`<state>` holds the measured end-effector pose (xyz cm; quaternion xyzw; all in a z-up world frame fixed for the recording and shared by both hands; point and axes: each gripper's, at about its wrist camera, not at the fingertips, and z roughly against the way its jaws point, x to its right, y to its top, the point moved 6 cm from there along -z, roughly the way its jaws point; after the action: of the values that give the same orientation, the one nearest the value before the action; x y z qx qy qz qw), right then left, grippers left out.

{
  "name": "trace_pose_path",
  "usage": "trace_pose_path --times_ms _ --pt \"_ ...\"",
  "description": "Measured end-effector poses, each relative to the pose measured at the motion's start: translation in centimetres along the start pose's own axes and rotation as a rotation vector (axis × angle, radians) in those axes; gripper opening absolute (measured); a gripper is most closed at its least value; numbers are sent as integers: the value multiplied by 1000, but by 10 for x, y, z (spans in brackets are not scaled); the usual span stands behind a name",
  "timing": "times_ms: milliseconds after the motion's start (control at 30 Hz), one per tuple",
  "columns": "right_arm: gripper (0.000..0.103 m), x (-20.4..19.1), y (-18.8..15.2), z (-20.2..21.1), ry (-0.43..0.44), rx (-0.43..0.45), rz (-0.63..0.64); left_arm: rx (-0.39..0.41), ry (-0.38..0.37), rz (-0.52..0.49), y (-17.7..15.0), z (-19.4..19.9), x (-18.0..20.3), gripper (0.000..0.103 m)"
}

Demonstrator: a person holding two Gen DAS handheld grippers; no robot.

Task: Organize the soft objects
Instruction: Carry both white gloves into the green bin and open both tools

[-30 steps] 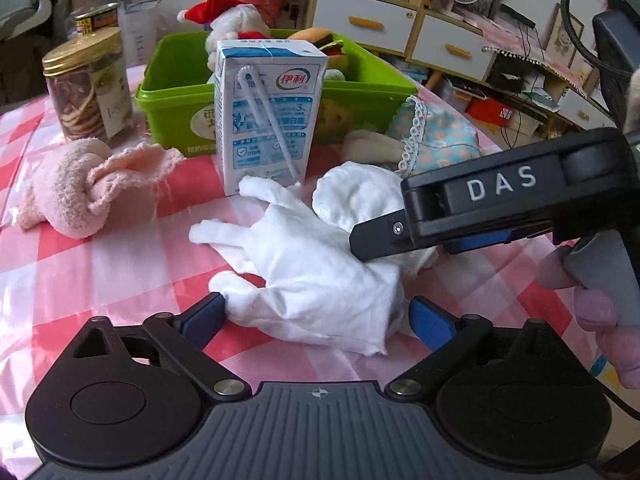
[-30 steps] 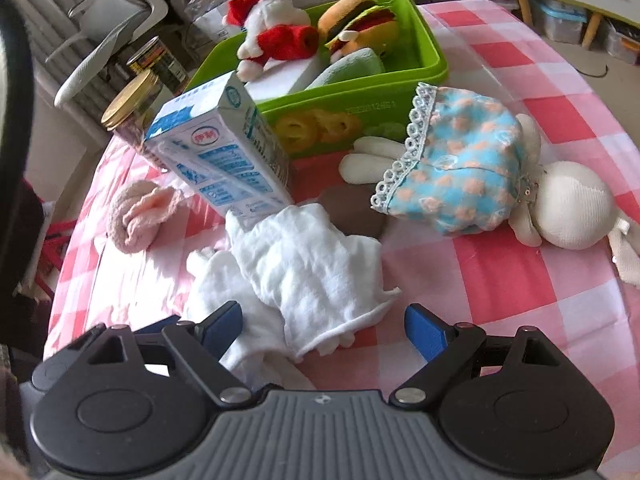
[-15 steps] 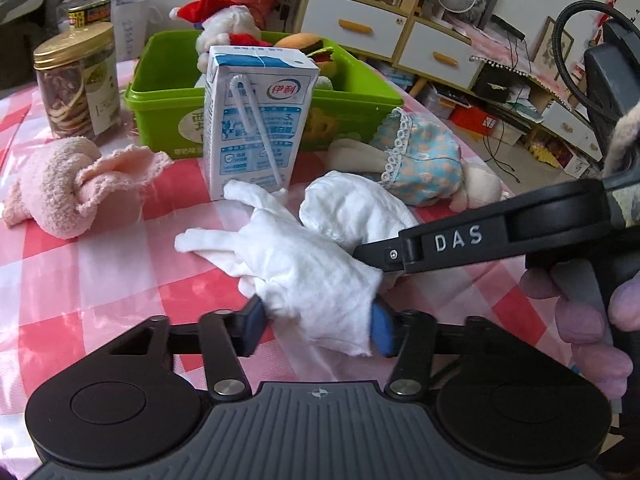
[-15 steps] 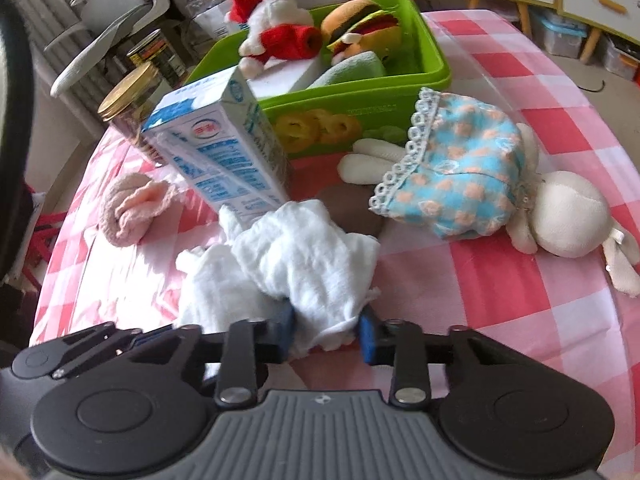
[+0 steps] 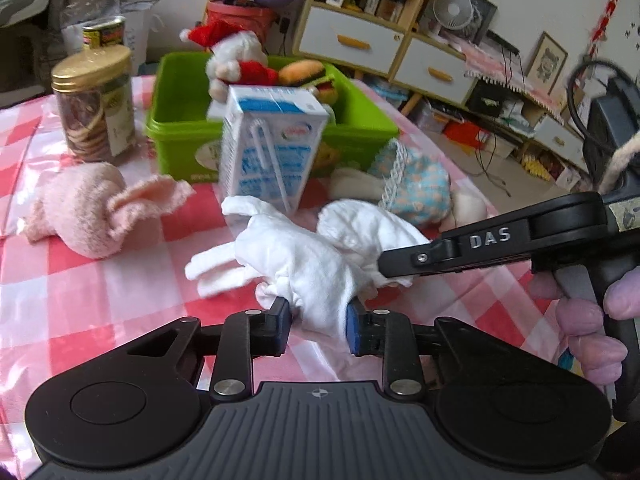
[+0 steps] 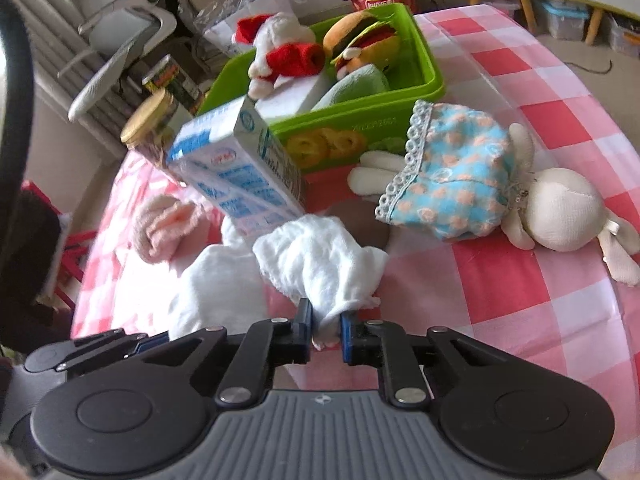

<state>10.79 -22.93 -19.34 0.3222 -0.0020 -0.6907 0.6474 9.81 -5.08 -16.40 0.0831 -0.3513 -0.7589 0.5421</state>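
Observation:
Two white gloves lie together on the red checked tablecloth. My left gripper (image 5: 318, 326) is shut on the cuff of one white glove (image 5: 296, 268), lifted a little. My right gripper (image 6: 325, 334) is shut on the cuff of the other white glove (image 6: 320, 260); its finger also shows in the left wrist view (image 5: 404, 264). A green bin (image 6: 360, 128) behind holds a Santa plush (image 6: 280, 48), a burger plush (image 6: 360, 36) and other soft items. A pink sock (image 5: 92, 216) lies at left. A bunny doll in a blue dress (image 6: 460, 176) lies at right.
A milk carton (image 5: 268, 148) stands between the gloves and the bin, tilted in the right wrist view (image 6: 236, 172). A gold-lidded cookie jar (image 5: 96, 104) and a tin (image 5: 104, 34) stand at the back left. Shelves and drawers lie beyond the table.
Both grippers closed from wide open onto the glove cuffs. The gloves have bunched and lifted slightly off the cloth.

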Motion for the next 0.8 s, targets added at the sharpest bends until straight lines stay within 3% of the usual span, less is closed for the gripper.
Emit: trace_pose_path --times_ms 267,800 --pt "0 4 13 20 67 47 -78 43 7 90 11 16 -18 26" --pt "0 1 31 55 144 148 -119 128 48 111 30 41 -27 26"
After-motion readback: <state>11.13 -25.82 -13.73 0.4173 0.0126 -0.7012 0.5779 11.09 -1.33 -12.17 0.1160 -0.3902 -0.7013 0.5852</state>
